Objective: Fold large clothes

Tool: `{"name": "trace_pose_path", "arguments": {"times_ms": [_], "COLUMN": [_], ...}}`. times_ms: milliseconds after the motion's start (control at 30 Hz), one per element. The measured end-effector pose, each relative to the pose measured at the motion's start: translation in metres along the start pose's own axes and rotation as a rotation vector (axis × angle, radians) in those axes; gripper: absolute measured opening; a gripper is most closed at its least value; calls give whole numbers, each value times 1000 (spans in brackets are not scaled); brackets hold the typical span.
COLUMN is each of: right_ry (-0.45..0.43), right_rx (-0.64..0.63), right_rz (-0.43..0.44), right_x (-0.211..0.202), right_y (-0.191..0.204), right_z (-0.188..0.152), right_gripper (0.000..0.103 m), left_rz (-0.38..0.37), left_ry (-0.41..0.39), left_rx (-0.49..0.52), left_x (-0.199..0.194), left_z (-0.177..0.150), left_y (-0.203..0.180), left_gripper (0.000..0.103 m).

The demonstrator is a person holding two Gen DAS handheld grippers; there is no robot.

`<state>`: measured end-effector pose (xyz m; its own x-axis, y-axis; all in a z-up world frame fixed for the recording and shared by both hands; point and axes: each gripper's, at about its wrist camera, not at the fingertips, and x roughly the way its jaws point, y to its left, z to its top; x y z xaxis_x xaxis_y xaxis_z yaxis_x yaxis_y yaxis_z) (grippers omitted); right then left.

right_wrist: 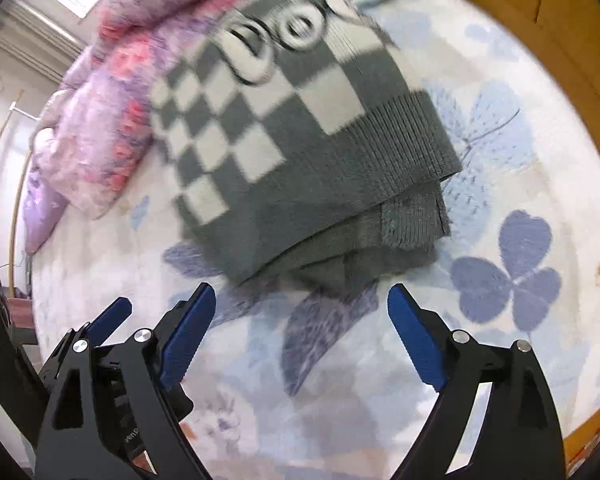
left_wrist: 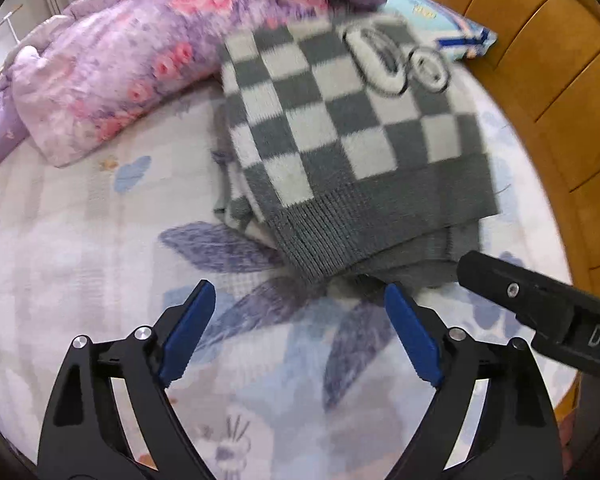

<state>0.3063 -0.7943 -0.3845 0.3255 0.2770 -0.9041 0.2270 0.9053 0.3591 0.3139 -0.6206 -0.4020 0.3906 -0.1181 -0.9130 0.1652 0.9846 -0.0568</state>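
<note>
Left gripper point(left_wrist: 300, 300) is spread wide with nothing in it, hovering just short of the ribbed hem of the checkered sweater point(left_wrist: 340, 120). That sweater sits on the floral bedsheet point(left_wrist: 80, 260) already doubled up into a stack, hem layers piled at the near edge. The right gripper's black body point(left_wrist: 540, 304) pokes in from the right side, close to the hem corner. A purple flowery quilt point(left_wrist: 120, 60) is bunched up behind, with a wooden headboard point(left_wrist: 540, 60) curving round the right.

From the right wrist view, the right gripper point(right_wrist: 302, 304) is just as wide open and empty, blue pads either side of the folded edge. The left tool shows at lower left. There's a window up top left, looks like a regular bedroom.

My guess is the fold's mostly done, so next is either pinching that stacked hem for one more fold or just tidying it. Thick knit, so grab all layers or they'll slide.
</note>
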Motion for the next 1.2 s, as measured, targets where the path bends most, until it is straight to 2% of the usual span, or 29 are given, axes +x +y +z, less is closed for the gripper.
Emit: {"name": "trace_pose_path", "arguments": {"times_ms": [167, 233, 367, 533, 633, 733, 867, 1067, 1200], "right_ry": [-104, -138, -217, -314, -348, -383, -430, -504, -556], "right_rx": [-52, -56, -91, -172, -196, -189, -155, -102, -77], "right_rz": [-44, -30, -18, -33, -45, -43, -59, -120, -152], "right_x": [-70, -97, -145, -191, -209, -224, -237, -257, -269], "right_y": [16, 22, 46, 79, 98, 116, 144, 198, 232], "right_z": [-35, -49, -66, -88, -104, -123, -148, -201, -229], "right_gripper": [90, 91, 93, 94, 94, 94, 94, 94, 94], "left_rz": [5, -13, 3, 50, 107, 89, 58, -48, -26], "left_ry": [-46, -80, -168, -237, -278, -304, -380, -391, -406], "left_rx": [20, 17, 9, 11, 13, 24, 54, 119, 145], "left_x": [-76, -115, -176, -234, -261, -286, -323, -363, -385], "left_z": [-3, -8, -18, -32, -41, -52, -73, -100, -115], "left_y": [1, 1, 8, 24, 39, 60, 94, 150, 180], "left_gripper": [90, 90, 91, 93, 94, 94, 94, 94, 94]}}
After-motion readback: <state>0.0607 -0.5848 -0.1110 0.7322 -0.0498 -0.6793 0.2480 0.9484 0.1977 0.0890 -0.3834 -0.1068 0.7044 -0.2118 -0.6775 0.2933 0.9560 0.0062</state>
